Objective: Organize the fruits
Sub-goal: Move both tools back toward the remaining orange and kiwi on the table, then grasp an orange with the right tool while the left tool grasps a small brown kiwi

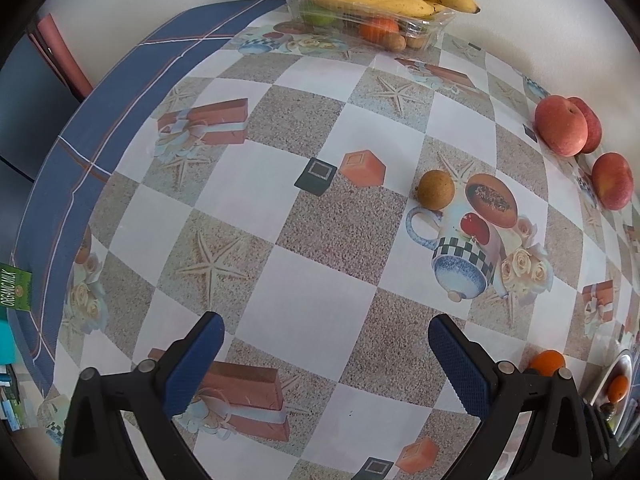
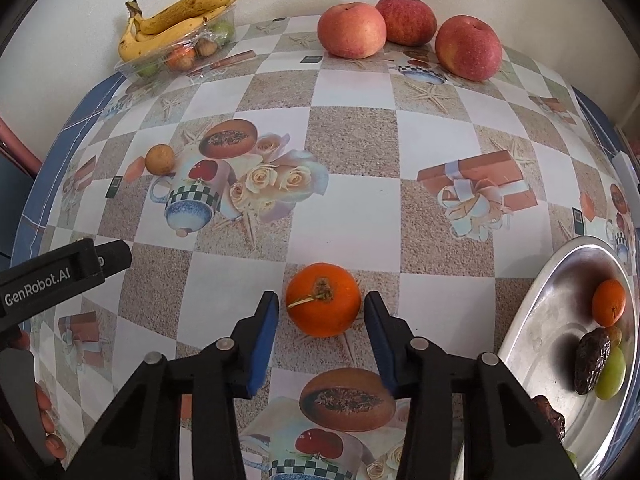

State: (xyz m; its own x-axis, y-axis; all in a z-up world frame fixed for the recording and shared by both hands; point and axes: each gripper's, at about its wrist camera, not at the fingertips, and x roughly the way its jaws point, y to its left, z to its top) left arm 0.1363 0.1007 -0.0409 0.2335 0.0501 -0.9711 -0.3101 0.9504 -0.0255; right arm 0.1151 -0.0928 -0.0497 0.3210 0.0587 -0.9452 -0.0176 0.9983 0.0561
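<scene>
Patterned table (image 2: pixel 352 216): my right tongs (image 2: pixel 322 320) spread, straddling orange (image 2: pixel 323 305) for plate (image 2: pixel 532 344) by right edge; left tongs (image 1: pixel 324 364) spread, idle.

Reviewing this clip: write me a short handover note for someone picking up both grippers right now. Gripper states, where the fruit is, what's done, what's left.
Right gripper: open, fingers either side of the orange on the table, not yet closed.
Left gripper: open, holding nothing, above the tablecloth.
Metal plate at right already holds a small orange, a date and a green grape.
Left on the table: three apples by the wall, a small brown fruit, and the bananas on a clear tray of mixed fruit.
Next, probably: close on the orange and take it to the plate.
</scene>
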